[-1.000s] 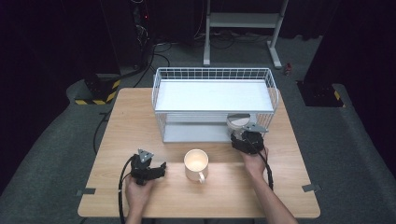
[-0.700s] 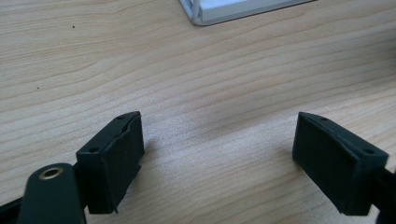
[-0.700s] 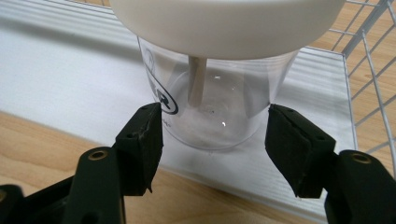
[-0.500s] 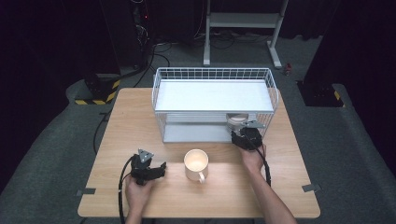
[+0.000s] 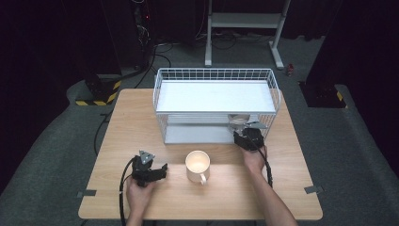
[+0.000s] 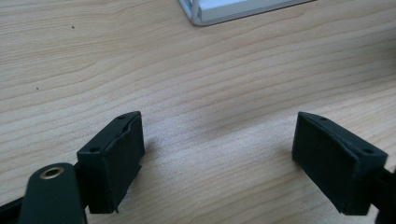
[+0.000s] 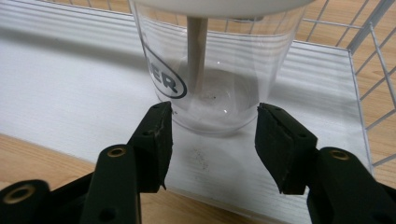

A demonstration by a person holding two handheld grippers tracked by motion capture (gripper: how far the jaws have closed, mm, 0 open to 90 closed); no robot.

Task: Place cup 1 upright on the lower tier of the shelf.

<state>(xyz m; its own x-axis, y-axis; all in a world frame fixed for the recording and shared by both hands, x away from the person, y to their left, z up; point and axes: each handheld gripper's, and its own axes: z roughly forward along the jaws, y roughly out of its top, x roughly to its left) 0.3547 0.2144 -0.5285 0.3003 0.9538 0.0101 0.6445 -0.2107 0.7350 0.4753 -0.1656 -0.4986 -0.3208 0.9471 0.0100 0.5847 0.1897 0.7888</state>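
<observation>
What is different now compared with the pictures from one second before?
The right gripper has moved into the rack's lower shelf, and its fingers have been closing around the clear cup, not yet pressing it. The left gripper and mug stayed put.

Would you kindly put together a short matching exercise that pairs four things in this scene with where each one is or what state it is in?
Things:
1. clear cup
2. cream mug
3. left gripper
4. right gripper

Places or states:
A. jaws wide apart over bare wood
B. on the lower shelf of the wire rack
C. jaws either side of the clear cup's base
D. on the table between the two hands

Pairs: 1-B, 2-D, 3-A, 4-C
</observation>
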